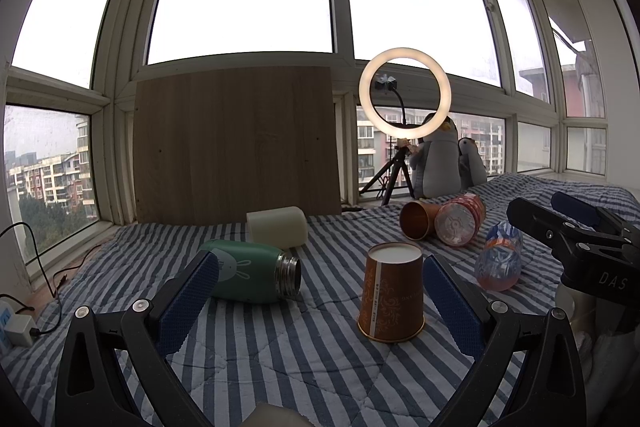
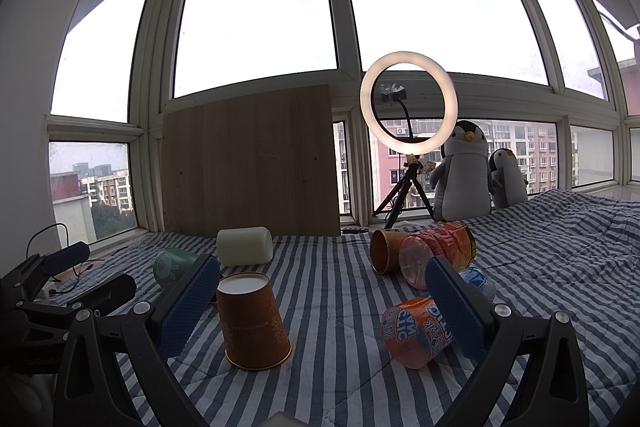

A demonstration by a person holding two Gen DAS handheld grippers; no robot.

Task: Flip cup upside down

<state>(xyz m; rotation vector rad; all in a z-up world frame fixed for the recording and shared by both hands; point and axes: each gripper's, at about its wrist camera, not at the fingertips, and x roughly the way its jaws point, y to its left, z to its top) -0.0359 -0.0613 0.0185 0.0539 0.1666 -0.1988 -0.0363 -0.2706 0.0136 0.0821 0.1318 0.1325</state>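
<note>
A brown paper cup [image 1: 391,293] stands upside down on the striped blanket, white base up; it also shows in the right wrist view [image 2: 254,321]. My left gripper [image 1: 320,291] is open, with the cup just inside its right finger and not touched. My right gripper [image 2: 322,301] is open, with the cup just inside its left finger and not touched. The right gripper shows at the right edge of the left wrist view [image 1: 568,223]; the left gripper shows at the left edge of the right wrist view [image 2: 72,271]. A second brown cup [image 1: 418,221] lies on its side further back.
A green flask [image 1: 250,271] and its cream cap [image 1: 277,231] lie on the left. Orange-labelled bottles [image 2: 418,333] [image 2: 438,253] lie on the right. A wooden board [image 1: 236,143], a ring light on a tripod [image 1: 404,93] and plush penguins [image 2: 464,175] stand by the window.
</note>
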